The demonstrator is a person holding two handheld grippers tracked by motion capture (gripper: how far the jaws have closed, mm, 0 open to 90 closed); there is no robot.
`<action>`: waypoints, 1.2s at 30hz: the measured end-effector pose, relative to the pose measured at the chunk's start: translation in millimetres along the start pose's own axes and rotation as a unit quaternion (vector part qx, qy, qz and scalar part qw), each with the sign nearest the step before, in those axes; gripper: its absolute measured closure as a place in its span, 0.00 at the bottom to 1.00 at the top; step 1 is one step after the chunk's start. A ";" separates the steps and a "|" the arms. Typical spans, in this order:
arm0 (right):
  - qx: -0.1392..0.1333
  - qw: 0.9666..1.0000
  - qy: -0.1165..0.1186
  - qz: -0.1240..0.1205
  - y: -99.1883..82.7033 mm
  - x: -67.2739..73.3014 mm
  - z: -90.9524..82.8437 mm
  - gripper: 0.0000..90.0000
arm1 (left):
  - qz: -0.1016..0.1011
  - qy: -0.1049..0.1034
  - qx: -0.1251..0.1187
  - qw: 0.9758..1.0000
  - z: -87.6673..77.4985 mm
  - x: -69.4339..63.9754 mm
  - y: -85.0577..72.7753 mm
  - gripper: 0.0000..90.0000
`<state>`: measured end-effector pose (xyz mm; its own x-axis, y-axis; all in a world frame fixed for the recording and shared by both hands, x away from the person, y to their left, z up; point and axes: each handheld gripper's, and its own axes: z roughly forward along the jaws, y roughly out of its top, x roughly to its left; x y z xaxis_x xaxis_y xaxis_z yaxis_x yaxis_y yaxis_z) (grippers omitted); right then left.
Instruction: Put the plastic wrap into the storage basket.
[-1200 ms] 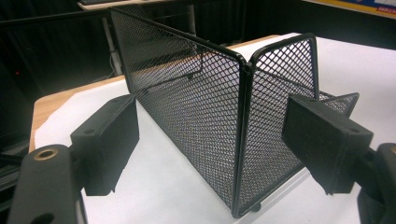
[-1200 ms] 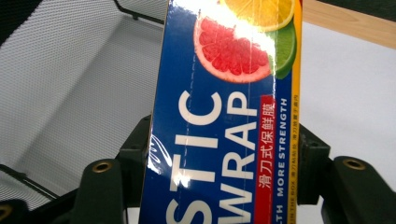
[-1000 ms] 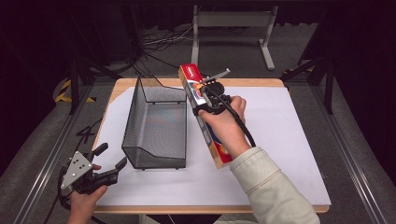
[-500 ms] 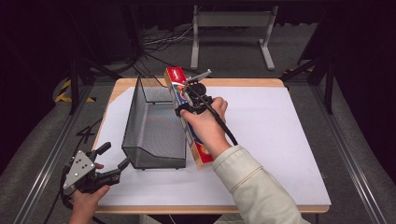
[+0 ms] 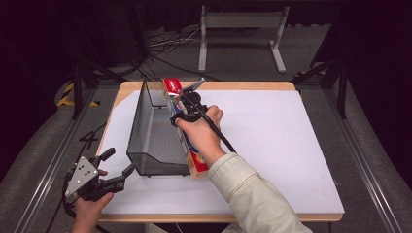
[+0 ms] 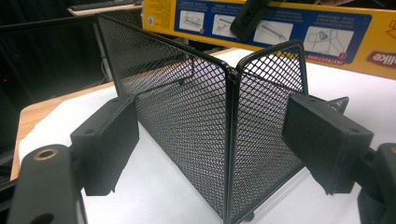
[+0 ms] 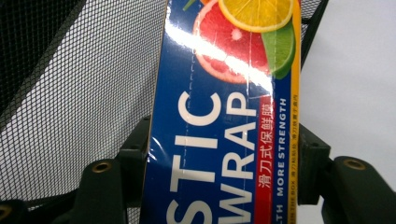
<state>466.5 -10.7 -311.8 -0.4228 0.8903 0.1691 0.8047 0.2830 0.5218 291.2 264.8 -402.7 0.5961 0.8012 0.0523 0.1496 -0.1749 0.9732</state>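
Observation:
A long plastic wrap box (image 5: 180, 128), blue and yellow with fruit pictures (image 7: 219, 116), is held over the right rim of a black wire mesh basket (image 5: 155, 131). My right gripper (image 5: 187, 109) is shut on the box, one jaw on each long side. In the left gripper view the box (image 6: 289, 28) runs along the top behind the basket's near corner (image 6: 229, 140). My left gripper (image 5: 114, 167) is open by the table's front left edge, pointing at the basket's near corner with nothing between its jaws.
A white sheet (image 5: 272, 141) covers the wooden table (image 5: 233, 86). Behind the table lie cables (image 5: 165, 46) and a metal stand (image 5: 240, 22) on the floor. Dark rails (image 5: 48, 160) flank the table on both sides.
My right gripper has carried the box leftward, from beside the basket to its right rim. The left gripper has stayed near the front left edge.

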 end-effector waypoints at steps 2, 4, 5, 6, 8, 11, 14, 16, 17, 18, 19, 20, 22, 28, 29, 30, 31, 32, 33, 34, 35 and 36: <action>0.003 1.000 0.000 0.002 0.2 1.3 3.5 0.43 | -0.001 0.000 -0.001 1.000 0.0 -0.1 0.1 0.22; 0.006 1.000 0.003 0.004 0.5 2.5 7.5 0.43 | 0.000 0.000 0.000 1.000 0.0 -0.1 0.1 0.22; 0.008 1.000 0.005 0.009 0.5 3.3 9.5 0.43 | 0.000 -0.001 0.000 1.000 0.1 -0.4 0.1 0.22; 0.011 1.000 0.006 0.010 0.7 4.0 11.5 0.43 | 0.000 -0.001 0.000 1.000 0.0 -0.4 0.0 0.22; 0.016 1.000 0.007 0.013 1.3 5.4 15.3 0.43 | 0.000 0.000 0.000 1.000 -0.5 -0.3 0.0 0.22; 0.026 0.999 0.012 0.021 3.2 6.0 21.0 0.43 | -0.001 0.002 -0.002 1.000 -0.9 0.3 -0.6 0.22; 0.028 0.999 0.008 0.026 4.6 7.4 24.8 0.43 | 0.000 0.003 0.001 1.000 -0.5 1.1 -0.7 0.22; 0.033 0.999 0.012 0.029 5.9 7.9 27.4 0.43 | -0.001 0.003 0.002 1.000 -0.3 0.9 -0.7 0.22; 0.033 0.999 0.012 0.029 5.9 7.9 27.4 0.43 | 0.000 0.004 0.003 1.000 -0.3 0.7 -0.7 0.22; 0.035 0.999 0.013 0.030 6.7 8.2 28.7 0.43 | -0.003 0.003 0.002 1.000 -0.2 0.3 -0.7 0.22; 0.039 0.999 0.014 0.030 8.0 8.3 30.4 0.43 | -0.001 0.003 0.002 1.000 -0.3 0.6 -0.6 0.22; 0.042 0.999 0.016 0.032 9.2 8.4 31.8 0.43 | -0.001 0.004 0.002 1.000 -0.5 0.7 -0.6 0.22; 0.045 0.998 0.010 0.033 11.2 8.8 34.3 0.43 | -0.004 0.005 0.000 1.000 -0.6 0.7 -0.8 0.22; 0.051 0.998 0.007 0.035 13.8 10.8 40.8 0.43 | -0.005 0.006 -0.002 1.000 -0.8 1.1 -1.1 0.22; 0.052 0.998 0.008 0.033 14.0 11.4 41.4 0.43 | -0.005 0.006 -0.002 1.000 -1.0 1.3 -1.0 0.22; 0.053 0.998 0.008 0.033 14.4 12.2 42.4 0.43 | -0.005 0.005 -0.002 1.000 -1.1 1.4 -0.9 0.22; 0.054 0.998 0.008 0.032 14.6 12.7 43.1 0.43 | -0.005 0.005 -0.003 1.000 -1.2 1.3 -1.0 0.22; 0.055 0.998 0.005 0.030 14.7 13.7 44.0 0.43 | -0.005 0.005 -0.003 1.000 -1.3 1.3 -1.0 0.22; 0.057 0.998 0.004 0.030 14.8 14.0 44.5 0.43 | -0.006 0.006 -0.004 1.000 -1.3 1.0 -1.2 0.22; 0.059 0.998 0.005 0.030 14.8 13.8 45.5 0.42 | -0.006 0.006 -0.003 1.000 -1.4 1.1 -1.3 0.22; 0.063 0.998 0.005 0.030 14.8 13.7 46.1 0.42 | -0.007 0.007 -0.003 1.000 -1.4 1.1 -1.4 0.22; 0.066 0.997 0.004 0.031 14.6 13.4 47.4 0.42 | -0.007 0.006 -0.004 1.000 -1.4 1.2 -1.4 0.22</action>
<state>492.3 22.3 -341.6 -0.3740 0.9045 0.2051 0.8770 0.2730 0.3954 290.6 266.8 -403.7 0.5838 0.8109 0.0408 0.1526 -0.1589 0.9754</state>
